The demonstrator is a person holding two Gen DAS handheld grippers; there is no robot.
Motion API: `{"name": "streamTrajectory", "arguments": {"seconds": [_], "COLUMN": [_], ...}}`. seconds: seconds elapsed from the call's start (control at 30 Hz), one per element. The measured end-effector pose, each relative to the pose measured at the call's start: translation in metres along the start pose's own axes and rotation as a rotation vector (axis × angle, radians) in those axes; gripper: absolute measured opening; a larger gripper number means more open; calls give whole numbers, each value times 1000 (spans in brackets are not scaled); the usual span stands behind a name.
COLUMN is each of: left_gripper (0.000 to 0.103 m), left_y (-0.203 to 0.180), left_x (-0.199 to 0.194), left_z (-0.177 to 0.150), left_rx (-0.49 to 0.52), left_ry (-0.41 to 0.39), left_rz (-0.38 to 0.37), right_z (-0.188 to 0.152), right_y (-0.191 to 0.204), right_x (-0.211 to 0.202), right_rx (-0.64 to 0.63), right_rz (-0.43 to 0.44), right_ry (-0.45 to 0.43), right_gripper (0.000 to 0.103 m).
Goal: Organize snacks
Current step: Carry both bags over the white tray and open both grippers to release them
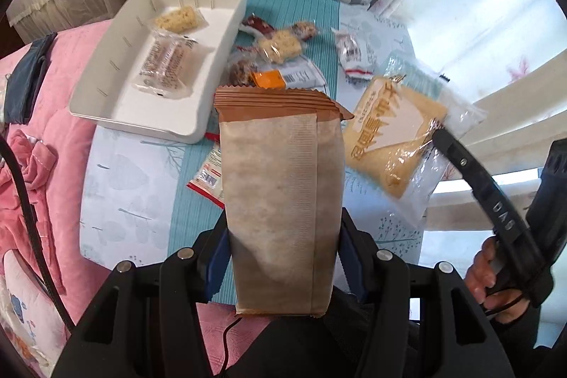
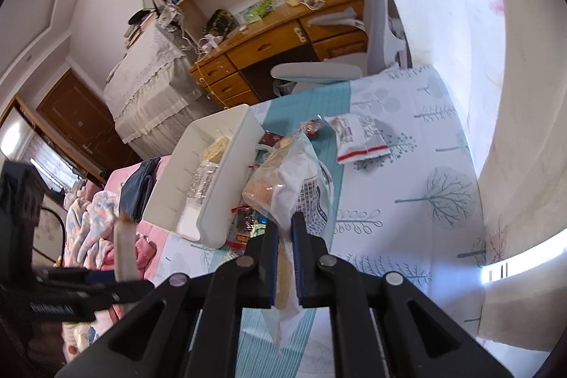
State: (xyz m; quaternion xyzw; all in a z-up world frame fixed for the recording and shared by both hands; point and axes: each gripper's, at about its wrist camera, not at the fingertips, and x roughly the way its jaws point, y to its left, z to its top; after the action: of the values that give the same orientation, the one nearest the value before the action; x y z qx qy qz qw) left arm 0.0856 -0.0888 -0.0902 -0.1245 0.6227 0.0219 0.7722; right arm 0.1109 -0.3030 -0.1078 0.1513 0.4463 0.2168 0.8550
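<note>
My left gripper (image 1: 283, 229) is shut on a brown paper-look snack packet (image 1: 280, 172), held upright above the table. The white tray (image 1: 106, 105) lies to the upper left with a crispy rice bar (image 1: 179, 18) and a clear wrapped snack (image 1: 166, 66) inside. My right gripper (image 2: 283, 236) is shut on a clear bag of bread (image 2: 283, 186), lifted off the cloth. That bread bag (image 1: 393, 133) and the right gripper (image 1: 437, 133) also show in the left wrist view. In the right wrist view the left gripper (image 2: 120, 278) holds the brown packet (image 2: 124, 254) edge-on beside the tray (image 2: 226, 201).
Loose snacks (image 1: 280, 48) lie in a pile on the teal runner right of the tray, with a white-and-red packet (image 2: 358, 137) further right. Pink bedding (image 1: 46, 165) borders the table on the left. A wooden desk (image 2: 269, 45) and grey chair (image 2: 319, 71) stand behind; a curtain (image 2: 460, 6) hangs on the right.
</note>
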Motion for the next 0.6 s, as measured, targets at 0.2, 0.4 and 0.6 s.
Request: {"name": "streamTrajectory", "arguments": {"seconds": [0.2, 0.4, 0.6], "left_gripper": [53, 53, 53], "left_y": [25, 49, 79], "left_x": [-20, -45, -66], "left_z": [7, 26, 54], "left_rx": [-22, 26, 72], "left_ry": [28, -13, -48], "left_rz": [-73, -84, -98], "right_z": [3, 8, 15], "right_y": [25, 56, 89], "right_x": [-5, -7, -5], "right_rx": [-37, -64, -60], "right_rz": [12, -14, -51], "right_ry": [-41, -82, -141], "right_gripper": [7, 7, 7]}}
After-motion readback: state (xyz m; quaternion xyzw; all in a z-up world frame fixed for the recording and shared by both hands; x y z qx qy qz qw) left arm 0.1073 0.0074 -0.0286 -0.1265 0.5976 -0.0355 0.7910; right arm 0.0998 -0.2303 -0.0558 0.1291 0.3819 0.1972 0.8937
